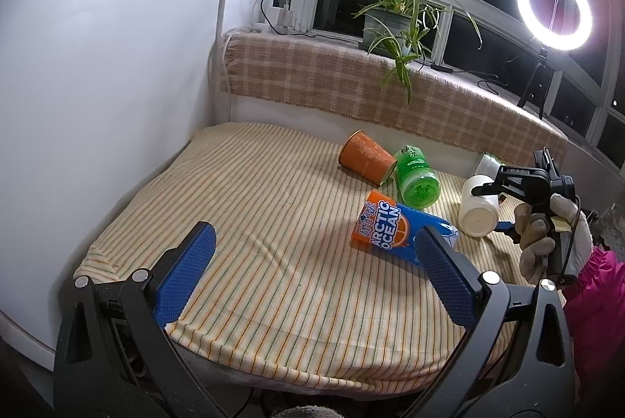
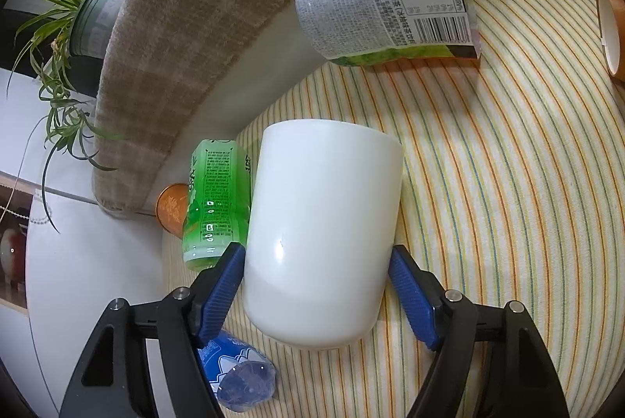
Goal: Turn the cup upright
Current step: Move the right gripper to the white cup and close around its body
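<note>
Left gripper idle at the near edge of the striped bench, jaws spread wide on nothing, with the orange cup, green cup and blue Arctic Ocean cup lying on their sides further in — crowded enough to be knocked during any turn. Right gripper clamped across the white cup, held tipped above the bench at the right, blue pads on its glossy wall. Could well slip or twist out mid-flip given that smooth glaze — or land rocking on the soft cloth and topple against the green cup just beside it.
</note>
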`<state>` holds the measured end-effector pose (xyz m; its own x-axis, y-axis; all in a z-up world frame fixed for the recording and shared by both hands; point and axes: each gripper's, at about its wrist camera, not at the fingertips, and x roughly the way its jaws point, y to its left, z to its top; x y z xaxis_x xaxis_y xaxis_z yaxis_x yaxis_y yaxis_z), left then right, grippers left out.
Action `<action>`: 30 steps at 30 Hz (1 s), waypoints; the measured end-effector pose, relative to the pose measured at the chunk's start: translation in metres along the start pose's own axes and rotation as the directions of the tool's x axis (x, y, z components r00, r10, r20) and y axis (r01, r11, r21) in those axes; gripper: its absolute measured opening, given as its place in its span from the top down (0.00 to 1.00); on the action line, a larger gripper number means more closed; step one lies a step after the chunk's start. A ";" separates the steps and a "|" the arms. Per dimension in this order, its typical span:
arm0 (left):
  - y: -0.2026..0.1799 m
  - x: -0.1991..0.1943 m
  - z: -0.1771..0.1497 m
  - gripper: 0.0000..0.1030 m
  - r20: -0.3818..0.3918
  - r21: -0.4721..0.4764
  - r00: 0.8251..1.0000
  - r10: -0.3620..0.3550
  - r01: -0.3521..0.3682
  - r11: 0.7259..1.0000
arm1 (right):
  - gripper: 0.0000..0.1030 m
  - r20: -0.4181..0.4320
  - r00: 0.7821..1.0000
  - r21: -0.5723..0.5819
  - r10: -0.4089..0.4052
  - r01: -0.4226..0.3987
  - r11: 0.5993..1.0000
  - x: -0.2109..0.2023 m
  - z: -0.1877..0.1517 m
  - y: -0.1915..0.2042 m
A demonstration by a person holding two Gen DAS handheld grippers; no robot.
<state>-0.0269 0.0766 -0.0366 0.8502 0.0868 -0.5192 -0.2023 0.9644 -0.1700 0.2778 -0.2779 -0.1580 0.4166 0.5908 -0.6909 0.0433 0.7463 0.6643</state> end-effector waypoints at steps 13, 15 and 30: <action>-0.013 0.004 0.000 0.00 -0.012 0.022 1.000 -0.016 0.016 1.000 | 0.26 -0.007 0.999 -0.084 0.046 -0.046 0.995 -0.036 -0.024 -0.002; -0.019 0.005 -0.001 0.00 -0.016 0.028 1.000 -0.026 0.027 0.999 | 0.26 -0.009 0.999 -0.096 0.049 -0.050 0.994 -0.043 -0.033 -0.005; -0.063 0.018 -0.009 0.00 -0.054 0.078 0.992 -0.118 0.122 0.989 | 0.26 0.152 0.988 -0.250 0.024 0.015 0.968 -0.099 -0.112 -0.015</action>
<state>-0.0027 0.0152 -0.0425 0.8404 -0.0414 -0.5403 -0.0583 0.9844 -0.1660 0.1341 -0.3134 -0.1312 0.5505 0.5553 -0.6234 -0.1790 0.8079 0.5615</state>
